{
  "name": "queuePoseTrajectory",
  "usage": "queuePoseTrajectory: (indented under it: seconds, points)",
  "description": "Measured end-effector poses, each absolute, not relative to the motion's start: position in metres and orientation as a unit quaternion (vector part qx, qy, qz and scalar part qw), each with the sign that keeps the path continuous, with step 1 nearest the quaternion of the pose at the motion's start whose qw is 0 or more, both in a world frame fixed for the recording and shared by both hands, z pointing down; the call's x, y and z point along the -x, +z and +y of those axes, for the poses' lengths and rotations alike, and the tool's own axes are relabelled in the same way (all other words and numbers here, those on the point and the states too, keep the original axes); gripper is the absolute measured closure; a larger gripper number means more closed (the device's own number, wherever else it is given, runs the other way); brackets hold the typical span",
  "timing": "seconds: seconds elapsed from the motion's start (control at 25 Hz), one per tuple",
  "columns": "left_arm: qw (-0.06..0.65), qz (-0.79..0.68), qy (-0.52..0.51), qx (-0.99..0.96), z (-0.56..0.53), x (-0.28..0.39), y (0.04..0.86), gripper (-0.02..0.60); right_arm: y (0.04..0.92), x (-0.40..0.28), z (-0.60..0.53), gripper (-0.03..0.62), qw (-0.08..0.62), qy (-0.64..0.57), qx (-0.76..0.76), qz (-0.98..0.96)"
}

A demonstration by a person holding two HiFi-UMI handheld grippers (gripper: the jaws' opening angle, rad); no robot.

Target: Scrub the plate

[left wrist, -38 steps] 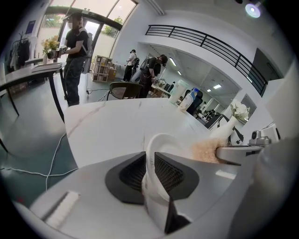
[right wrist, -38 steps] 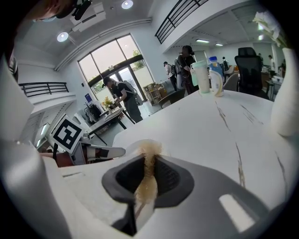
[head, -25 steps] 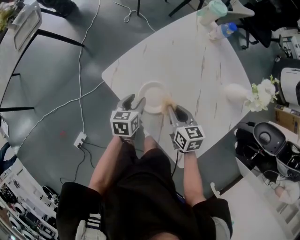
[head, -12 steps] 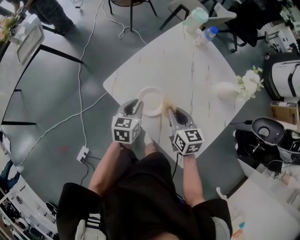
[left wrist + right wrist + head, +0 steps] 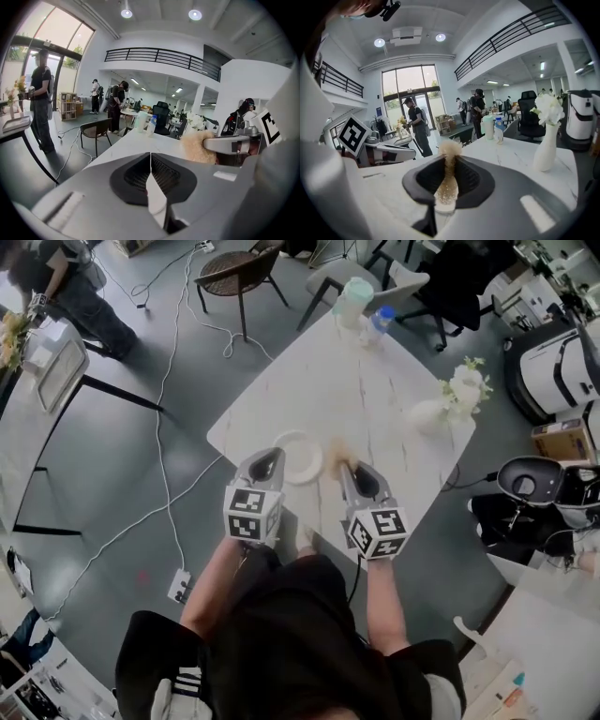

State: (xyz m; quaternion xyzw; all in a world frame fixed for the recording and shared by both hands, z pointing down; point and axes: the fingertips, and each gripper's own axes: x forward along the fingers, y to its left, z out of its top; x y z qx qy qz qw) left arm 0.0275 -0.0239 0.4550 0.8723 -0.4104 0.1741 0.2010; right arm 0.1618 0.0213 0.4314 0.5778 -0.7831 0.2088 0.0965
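A white plate (image 5: 303,456) lies near the front-left edge of the white marble table (image 5: 375,381). My left gripper (image 5: 270,458) is shut on the plate's left rim. In the left gripper view the rim shows as a thin white wedge (image 5: 157,199) between the closed jaws of the left gripper (image 5: 150,155). Just right of the plate, my right gripper (image 5: 344,466) is shut on a tan fuzzy scrubber (image 5: 337,450). In the right gripper view the scrubber (image 5: 448,176) sticks up between the pads of the right gripper (image 5: 450,158). The scrubber (image 5: 199,146) is also in the left gripper view.
A white vase with flowers (image 5: 448,395) stands at the table's right corner. A green-lidded cup (image 5: 354,296) and a bottle (image 5: 380,321) stand at the far corner. A chair (image 5: 234,273) and a standing person (image 5: 66,287) are beyond the table. A cable (image 5: 169,474) runs over the floor at left.
The left jaws, open around the plate's rim a second ago, have closed on it. The right gripper has kept the scrubber beside the plate. The head view has tilted up.
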Motion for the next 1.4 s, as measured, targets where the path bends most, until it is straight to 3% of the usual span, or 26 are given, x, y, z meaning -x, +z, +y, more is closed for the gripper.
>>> queuePoseTrajectory:
  seconds: [0.72,1.4]
  points:
    - [0.099,-0.307,0.126,-0.938,0.020,-0.063,0.354,0.575,0.336,-0.192,0.095,0.545,0.045,0.090,-0.695,-0.712]
    - [0.078,-0.261,0.100,-0.957,0.048,-0.043,0.337,0.575,0.334,-0.179,0.158,0.545,0.019,0.072,-0.756,-0.650]
